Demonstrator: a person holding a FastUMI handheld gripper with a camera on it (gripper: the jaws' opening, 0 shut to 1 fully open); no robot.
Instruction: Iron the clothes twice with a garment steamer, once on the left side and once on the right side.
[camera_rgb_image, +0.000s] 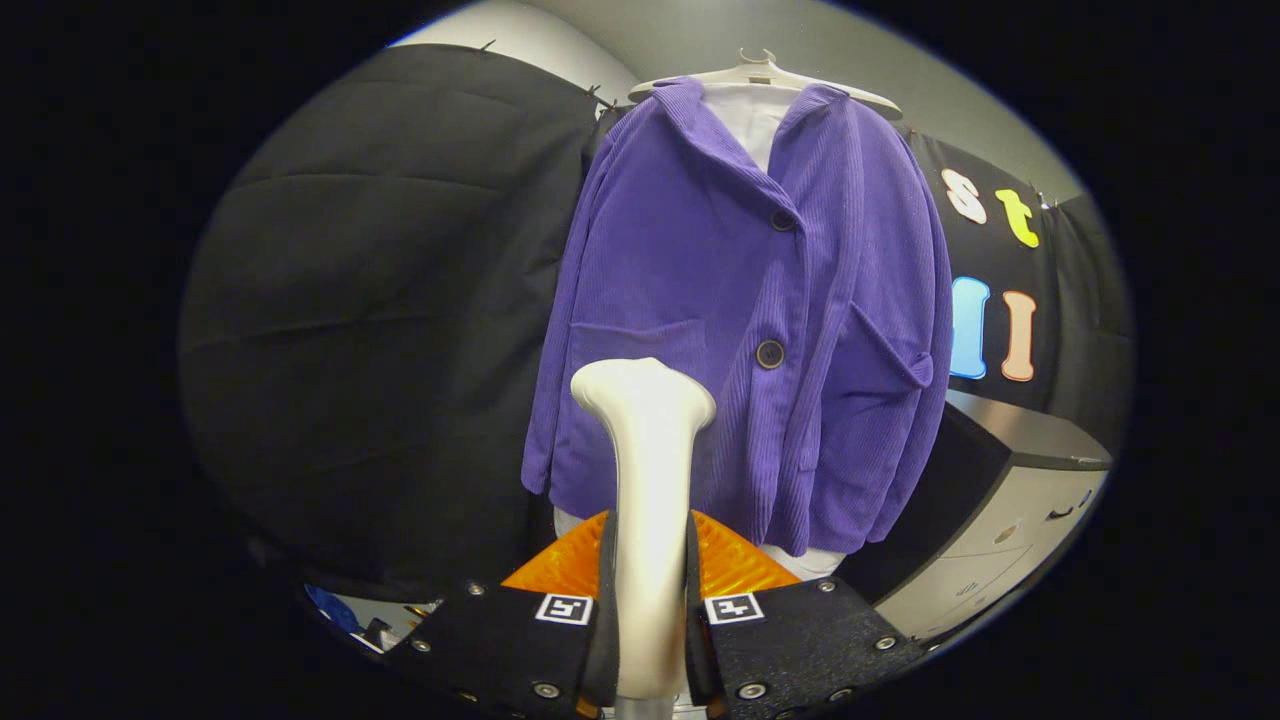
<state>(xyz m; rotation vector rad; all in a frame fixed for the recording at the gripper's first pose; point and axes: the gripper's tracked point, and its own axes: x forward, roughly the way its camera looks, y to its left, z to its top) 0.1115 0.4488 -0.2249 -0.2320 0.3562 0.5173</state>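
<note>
Two fingers of the gripper (650, 600) are closed on the handle of the garment steamer (648, 470), which is held upright between them with its pale head rising ahead of the fingertips; both fingers appear to press against its sides, with no gap to be seen. Beyond the steamer head, a purple corduroy jacket (740, 320) is hung on a white hanger (762, 75), over a white inner garment (750, 120) that is visible at the collar. The steamer head is seen level with the jacket's lower front, before the patch pocket (635, 345) and just beside the lower button (769, 353); whether it is touching the cloth cannot be told.

The step in hand is judged to be a pass over one front panel of the jacket, the one on the pocket side of the button placket. For the next move, the head would need to be kept facing the fabric, close to it or lightly against it, and drawn along that panel without the buttons being caught. The other panel, across the placket, would then be treated.

A grey cabinet (1010, 500) is seen behind the jacket.
</note>
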